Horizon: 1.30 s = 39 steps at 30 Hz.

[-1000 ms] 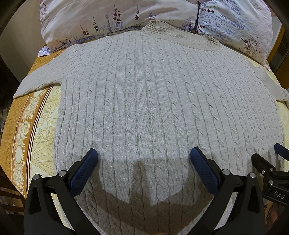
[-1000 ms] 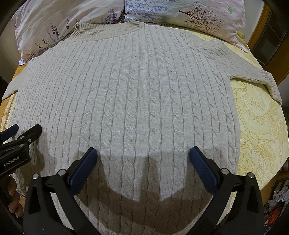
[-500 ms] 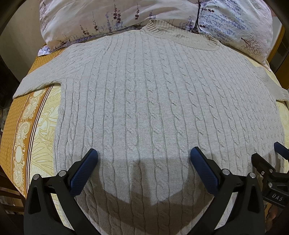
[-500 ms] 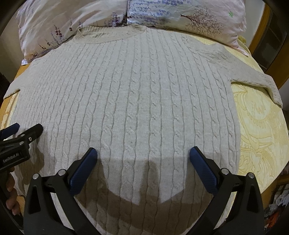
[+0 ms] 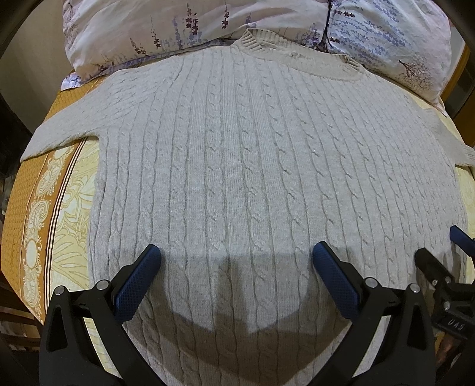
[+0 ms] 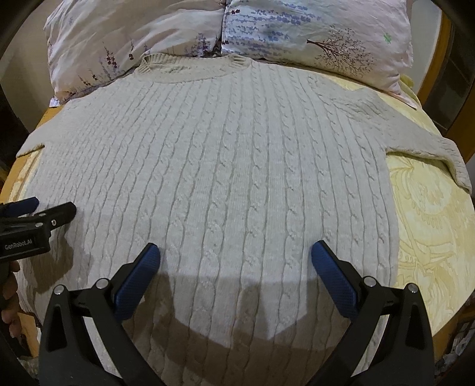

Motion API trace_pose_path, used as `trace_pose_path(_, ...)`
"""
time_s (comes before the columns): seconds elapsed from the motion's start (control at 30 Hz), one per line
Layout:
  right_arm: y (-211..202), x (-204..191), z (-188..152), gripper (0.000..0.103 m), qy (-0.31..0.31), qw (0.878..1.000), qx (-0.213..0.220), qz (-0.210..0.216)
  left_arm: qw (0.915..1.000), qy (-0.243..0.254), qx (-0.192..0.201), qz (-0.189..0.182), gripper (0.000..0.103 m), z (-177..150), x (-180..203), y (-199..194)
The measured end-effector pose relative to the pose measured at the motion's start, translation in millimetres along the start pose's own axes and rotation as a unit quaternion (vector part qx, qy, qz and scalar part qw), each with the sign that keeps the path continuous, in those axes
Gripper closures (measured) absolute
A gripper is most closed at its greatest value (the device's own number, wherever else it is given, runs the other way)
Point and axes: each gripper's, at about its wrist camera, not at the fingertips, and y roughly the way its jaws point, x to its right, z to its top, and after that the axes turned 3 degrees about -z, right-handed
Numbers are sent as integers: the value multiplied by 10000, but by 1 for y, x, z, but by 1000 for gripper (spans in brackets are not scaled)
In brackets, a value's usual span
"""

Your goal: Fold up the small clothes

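Note:
A pale grey cable-knit sweater (image 5: 237, 166) lies flat and face up on the bed, collar at the far end by the pillows, sleeves spread to both sides. It also fills the right wrist view (image 6: 237, 178). My left gripper (image 5: 237, 255) is open and empty, hovering over the sweater's lower left part. My right gripper (image 6: 236, 255) is open and empty over the lower right part. The right gripper shows at the right edge of the left wrist view (image 5: 445, 267). The left gripper shows at the left edge of the right wrist view (image 6: 35, 216).
Two floral pillows (image 5: 207, 26) (image 6: 311, 38) lie at the head of the bed. A yellow and orange patterned bedspread (image 5: 44, 213) (image 6: 430, 225) shows on both sides of the sweater. The bed edges drop off at left and right.
The right gripper has moved a little farther up and back, so its view shows more of the pillows. The left gripper has hardly moved. Both stay open.

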Motion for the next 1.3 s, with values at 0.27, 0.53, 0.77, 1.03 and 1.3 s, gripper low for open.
trace_pose_path(0.27, 5, 70, 34, 2, 1169, 9908, 128, 674, 9999, -90, 86, 21, 1, 5, -1, 2)
trace_pose_path(0.53, 7, 254, 60, 6, 3859, 9184, 682, 538, 9996, -162, 223, 78, 1, 10, -1, 4)
trace_pose_path(0.77, 22, 366, 34, 27, 5608, 8207, 848, 683, 9991, -280, 284, 114, 1, 11, -2, 4)
trace_pose_path(1.03, 39, 399, 25, 44, 5971, 7898, 1114, 856, 9985, -446, 317, 61, 1, 17, -4, 4)
trace_pose_path(1.3, 35, 436, 9, 65, 6273, 7665, 1339, 324, 9922, -1058, 497, -434, 1, 25, -19, -2)
